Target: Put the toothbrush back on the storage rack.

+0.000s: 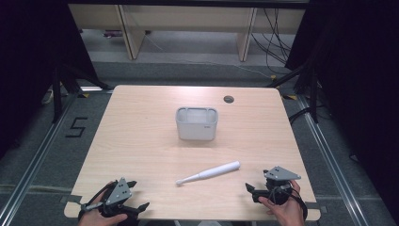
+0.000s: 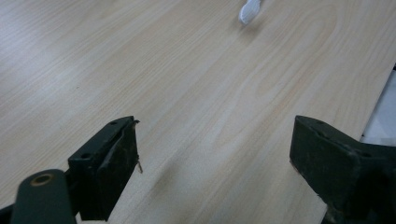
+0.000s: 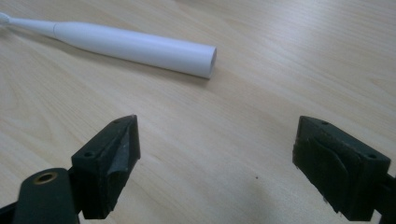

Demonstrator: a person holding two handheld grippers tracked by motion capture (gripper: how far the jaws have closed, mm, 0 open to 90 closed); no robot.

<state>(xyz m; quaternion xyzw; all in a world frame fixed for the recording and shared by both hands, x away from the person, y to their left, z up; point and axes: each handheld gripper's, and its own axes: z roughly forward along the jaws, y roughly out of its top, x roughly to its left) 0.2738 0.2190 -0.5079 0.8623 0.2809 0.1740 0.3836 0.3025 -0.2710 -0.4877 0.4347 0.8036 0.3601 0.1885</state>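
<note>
I hold both tools low at the near edge of the table [image 1: 141, 141]. The left hand-held gripper [image 1: 136, 195] gapes wide with nothing between its jaws, and so does the right hand-held gripper [image 1: 251, 192]. The white toothbrush [image 1: 209, 173] lies flat between them, untouched, well short of the grey holder [image 1: 196, 125]. I judge nothing done: grasping and placing remain.

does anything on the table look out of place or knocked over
Nothing looks spilled or damaged. The white electric toothbrush lies flat on the table, at an angle, outside the upright white holder that stands behind it. Both the left gripper and the right gripper are open and apart from it.
</note>
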